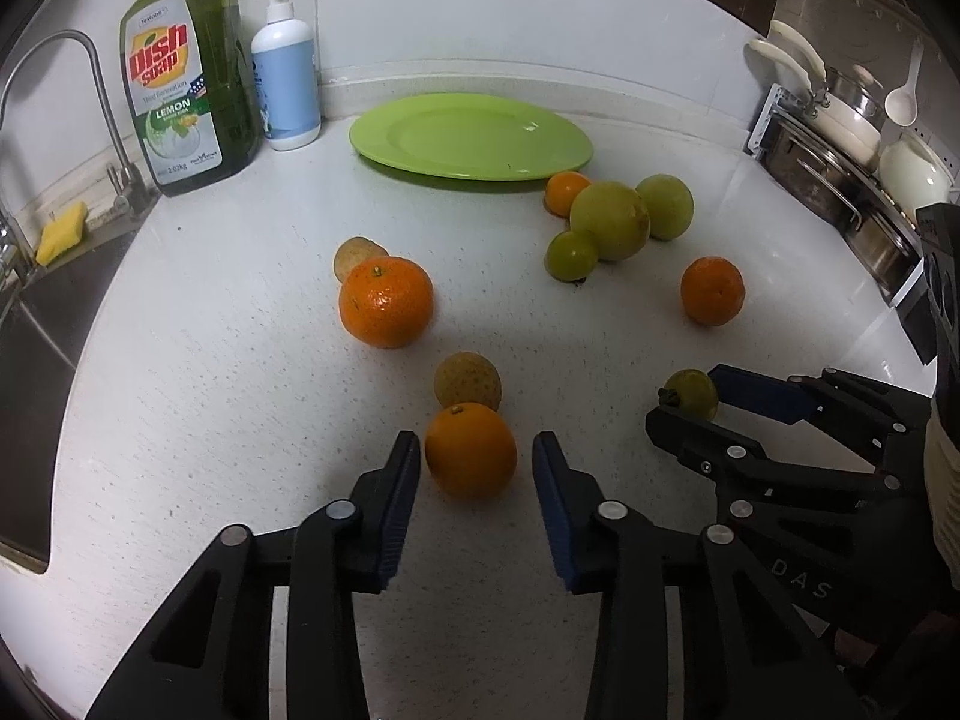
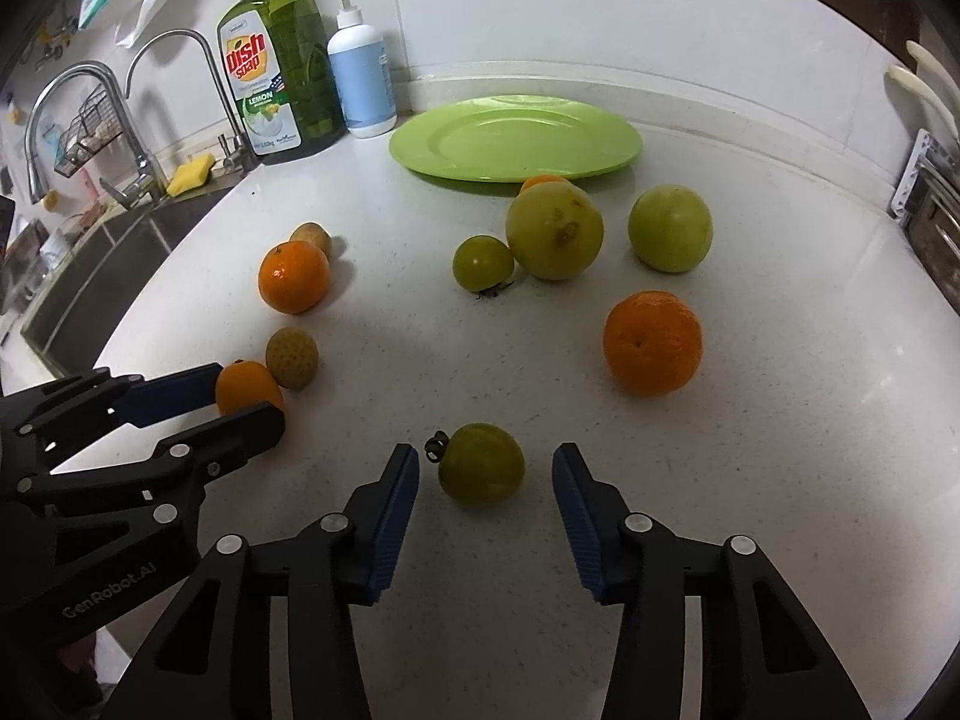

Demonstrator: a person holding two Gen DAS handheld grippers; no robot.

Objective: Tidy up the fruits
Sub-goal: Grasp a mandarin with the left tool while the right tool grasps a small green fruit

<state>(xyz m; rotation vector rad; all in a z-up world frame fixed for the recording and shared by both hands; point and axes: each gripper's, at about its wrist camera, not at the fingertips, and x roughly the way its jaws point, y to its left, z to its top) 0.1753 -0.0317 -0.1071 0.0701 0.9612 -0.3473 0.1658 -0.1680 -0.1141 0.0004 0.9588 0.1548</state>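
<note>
Fruits lie scattered on the white counter in front of a green plate that holds nothing. My left gripper is open around a small orange, with a narrow gap at each pad. A speckled yellow-brown fruit touches that orange from behind. My right gripper is open around a small green tomato with a dark stem, its pads clear of the fruit. Each gripper also shows in the other's view: the left gripper at the orange, the right gripper at the tomato.
Farther back lie two more oranges and a cluster of green fruits beside the plate. A dish soap bottle and a pump bottle stand at the back left. The sink is at left, pots at right.
</note>
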